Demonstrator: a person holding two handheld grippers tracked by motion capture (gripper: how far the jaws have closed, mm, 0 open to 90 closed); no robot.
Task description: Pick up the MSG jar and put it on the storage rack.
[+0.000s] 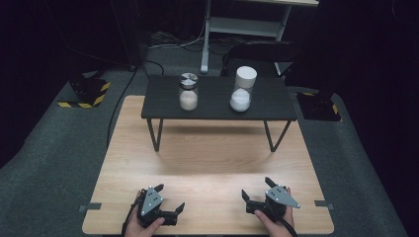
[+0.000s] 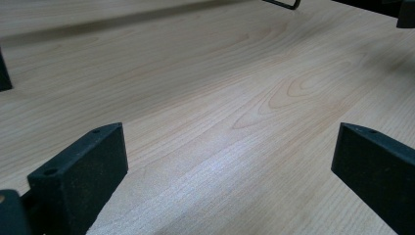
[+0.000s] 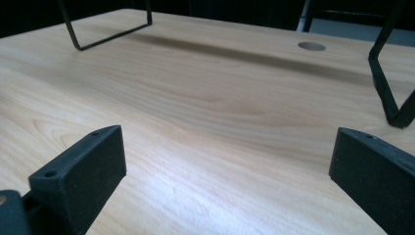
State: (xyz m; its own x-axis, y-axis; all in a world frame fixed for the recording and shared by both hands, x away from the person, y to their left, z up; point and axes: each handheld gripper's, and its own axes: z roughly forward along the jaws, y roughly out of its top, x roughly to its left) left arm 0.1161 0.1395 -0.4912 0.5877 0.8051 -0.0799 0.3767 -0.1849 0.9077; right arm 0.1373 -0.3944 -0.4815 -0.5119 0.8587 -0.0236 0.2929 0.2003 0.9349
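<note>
Two glass jars stand on a small black raised shelf (image 1: 163, 106) at the far side of the wooden table (image 1: 207, 158). The left jar (image 1: 188, 92) has a silver metal lid and pale powder inside. The right jar (image 1: 243, 89) has a white lid and white powder. My left gripper (image 1: 170, 198) rests low near the table's front edge, held in a hand, jaws wide open with nothing between them (image 2: 230, 161). My right gripper (image 1: 257, 188) sits at the front right, also open and empty (image 3: 227, 161).
The shelf stands on thin black wire legs (image 3: 386, 98) (image 3: 105, 36) over the table's far half. A round cable hole (image 3: 311, 46) lies in the tabletop. Grey carpet surrounds the table; a white desk frame (image 1: 247, 24) stands behind.
</note>
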